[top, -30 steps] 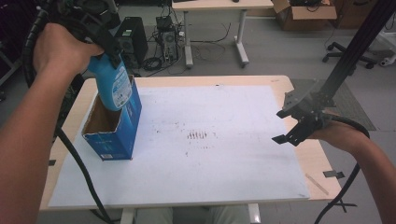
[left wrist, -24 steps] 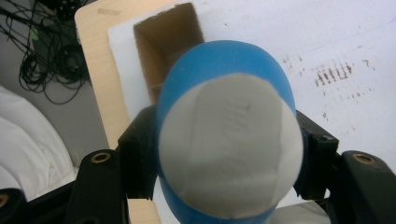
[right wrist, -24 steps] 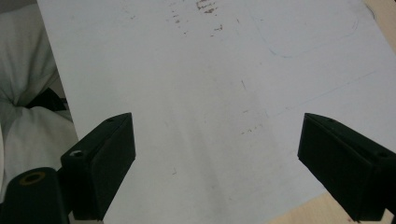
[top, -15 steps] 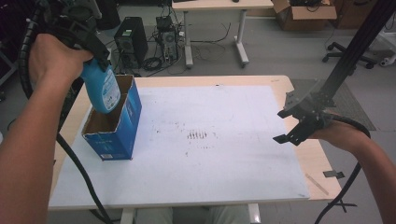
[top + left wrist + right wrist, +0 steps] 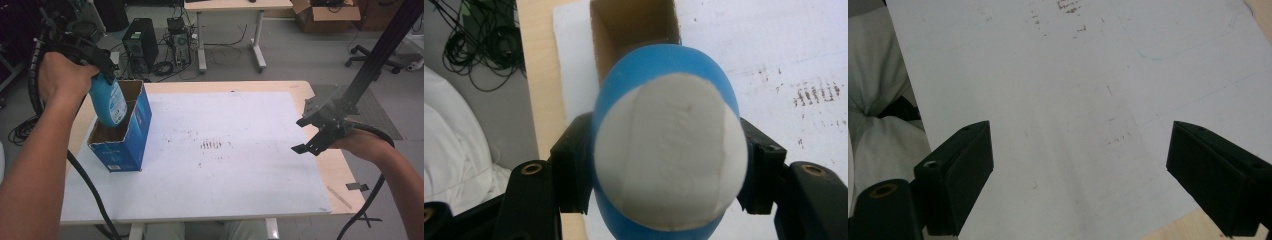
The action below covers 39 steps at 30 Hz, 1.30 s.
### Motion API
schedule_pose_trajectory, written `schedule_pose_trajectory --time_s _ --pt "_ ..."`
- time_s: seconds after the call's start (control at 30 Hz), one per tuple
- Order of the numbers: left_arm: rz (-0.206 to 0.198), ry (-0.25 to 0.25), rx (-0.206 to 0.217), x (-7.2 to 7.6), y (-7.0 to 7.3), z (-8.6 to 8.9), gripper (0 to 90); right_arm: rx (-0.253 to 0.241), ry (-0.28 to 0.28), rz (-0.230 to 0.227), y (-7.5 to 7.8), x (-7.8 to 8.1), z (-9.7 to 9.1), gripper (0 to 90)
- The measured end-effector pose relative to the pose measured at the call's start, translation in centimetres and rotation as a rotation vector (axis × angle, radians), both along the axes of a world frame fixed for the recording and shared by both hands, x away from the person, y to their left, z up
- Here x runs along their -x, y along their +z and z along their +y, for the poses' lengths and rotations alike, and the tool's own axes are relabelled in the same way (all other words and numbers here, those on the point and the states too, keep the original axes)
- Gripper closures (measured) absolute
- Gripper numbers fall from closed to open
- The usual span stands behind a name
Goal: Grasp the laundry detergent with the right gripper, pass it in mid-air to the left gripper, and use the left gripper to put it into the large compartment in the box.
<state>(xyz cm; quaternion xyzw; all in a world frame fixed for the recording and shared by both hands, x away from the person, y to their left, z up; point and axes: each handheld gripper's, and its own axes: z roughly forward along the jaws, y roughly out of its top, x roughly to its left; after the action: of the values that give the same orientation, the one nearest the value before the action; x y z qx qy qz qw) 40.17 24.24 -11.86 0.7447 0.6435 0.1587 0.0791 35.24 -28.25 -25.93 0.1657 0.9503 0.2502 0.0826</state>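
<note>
A blue bottle (image 5: 110, 102) with a white label hangs over the open top of a blue cardboard box (image 5: 131, 131) that stands at the table's left side. My left gripper (image 5: 95, 70) is shut on the bottle, tilted down toward the box. In the left gripper view the bottle's blue and white end (image 5: 669, 150) sits between the jaws, with the box's brown inside (image 5: 634, 30) beyond it. My right gripper (image 5: 312, 135) stands open above the right edge of the white sheet (image 5: 240, 120), and nothing lies between its fingers (image 5: 960, 175).
The white sheet covers most of the wooden table (image 5: 335, 172) and bears dark smudges (image 5: 211, 145) near its middle. A black cable (image 5: 85, 185) trails from the left gripper over the table's front left. Desks, a computer tower (image 5: 139, 46) and cardboard boxes stand on the floor beyond.
My left gripper has lifted the bottle a little and moved it back and left over the box. The right gripper has barely moved.
</note>
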Motion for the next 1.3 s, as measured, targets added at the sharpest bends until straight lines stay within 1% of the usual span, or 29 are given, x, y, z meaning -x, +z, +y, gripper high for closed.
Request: schedule_pose_trajectory --time_s 0.1,0.27,0.3,0.33,0.4,0.73,1.07,1.3 --pt "0.002 0.004 0.002 -0.1 -0.8 0.3 37.8 0.001 -0.001 0.005 -0.2 -0.1 0.1 11.4" --pt "-0.009 0.021 0.013 -0.1 -2.2 0.8 37.9 -0.001 0.000 0.008 -0.4 -0.1 0.4 11.3" --pt "-0.006 0.026 0.021 -0.1 -2.9 0.9 37.8 -0.002 0.000 0.007 -0.4 -0.2 0.4 11.3" --pt "-0.006 0.026 0.021 -0.1 -2.9 0.9 37.8 -0.002 0.000 0.007 -0.4 -0.2 0.4 11.3" --pt "-0.001 0.027 0.024 -0.2 -3.5 1.0 37.8 -0.005 -0.001 0.009 -0.5 -0.2 0.4 11.4" --pt "0.019 0.035 0.034 -0.5 -7.5 1.4 37.9 0.001 -0.009 0.020 -0.9 -0.1 0.1 11.6" --pt "0.015 0.026 0.021 -0.8 -10.1 1.1 37.9 0.001 -0.014 0.024 -1.1 -0.1 0.1 11.7" --pt "0.026 0.032 0.029 -0.9 -11.9 1.5 37.9 0.003 -0.018 0.028 -1.3 -0.1 0.0 11.5"
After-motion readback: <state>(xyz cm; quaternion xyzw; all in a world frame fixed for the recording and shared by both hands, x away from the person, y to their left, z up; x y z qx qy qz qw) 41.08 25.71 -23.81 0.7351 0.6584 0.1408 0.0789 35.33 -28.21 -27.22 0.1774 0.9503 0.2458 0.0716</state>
